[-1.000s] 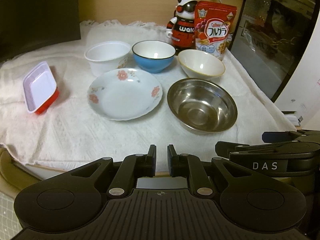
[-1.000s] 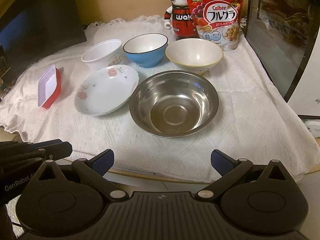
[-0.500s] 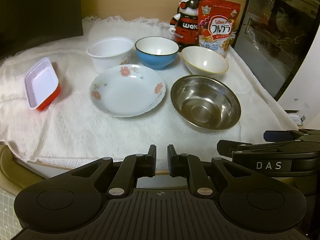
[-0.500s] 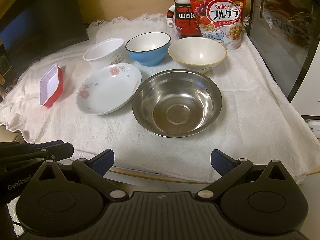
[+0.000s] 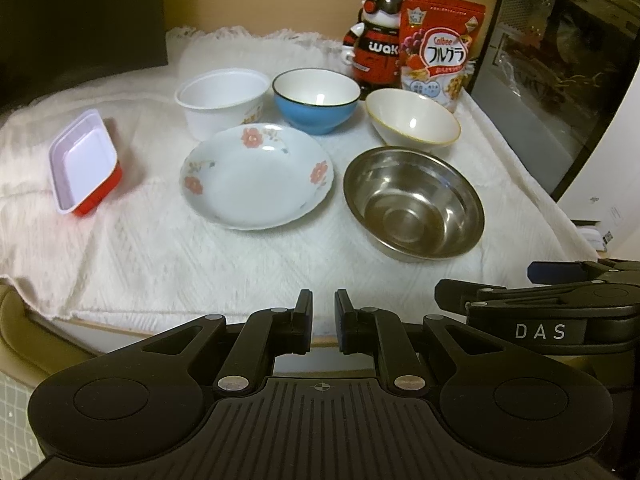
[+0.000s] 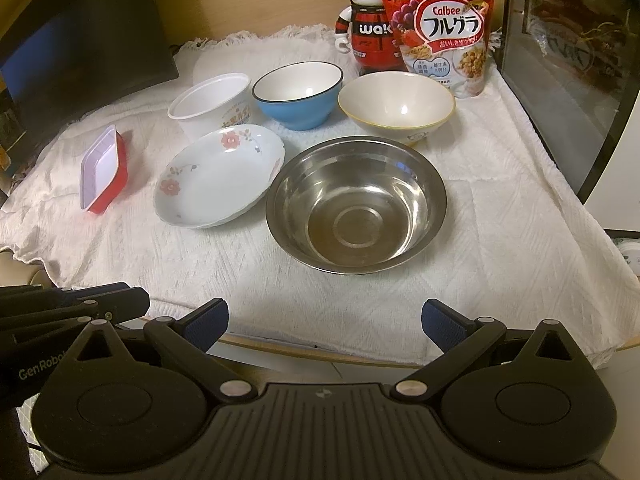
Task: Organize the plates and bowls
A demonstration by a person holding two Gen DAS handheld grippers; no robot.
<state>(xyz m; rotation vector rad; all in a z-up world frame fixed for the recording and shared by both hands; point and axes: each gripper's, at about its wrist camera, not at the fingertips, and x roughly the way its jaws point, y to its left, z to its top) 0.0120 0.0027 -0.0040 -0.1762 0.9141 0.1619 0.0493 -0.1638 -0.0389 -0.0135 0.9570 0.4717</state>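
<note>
On a white cloth lie a flowered plate (image 5: 256, 176), a steel bowl (image 5: 414, 202), a blue bowl (image 5: 316, 100), a cream bowl (image 5: 412, 124), a white plastic cup-bowl (image 5: 222, 100) and a red-sided rectangular dish (image 5: 82, 162). The right wrist view shows them too: the plate (image 6: 218, 176), steel bowl (image 6: 356, 204), blue bowl (image 6: 298, 94), cream bowl (image 6: 396, 106), white cup-bowl (image 6: 210, 102), red dish (image 6: 102, 168). My left gripper (image 5: 322, 312) is shut and empty at the table's front edge. My right gripper (image 6: 324, 320) is open and empty, in front of the steel bowl.
A robot figurine (image 5: 374, 48) and a red cereal bag (image 5: 438, 48) stand at the back. A microwave (image 5: 560, 80) stands on the right, a dark screen (image 5: 80, 20) at the back left. The cloth (image 6: 500, 200) hangs over the front edge.
Both grippers have moved slightly forward and up over the table edge; the dishes sit lower and nearer in view. Neither jaw state has changed.
</note>
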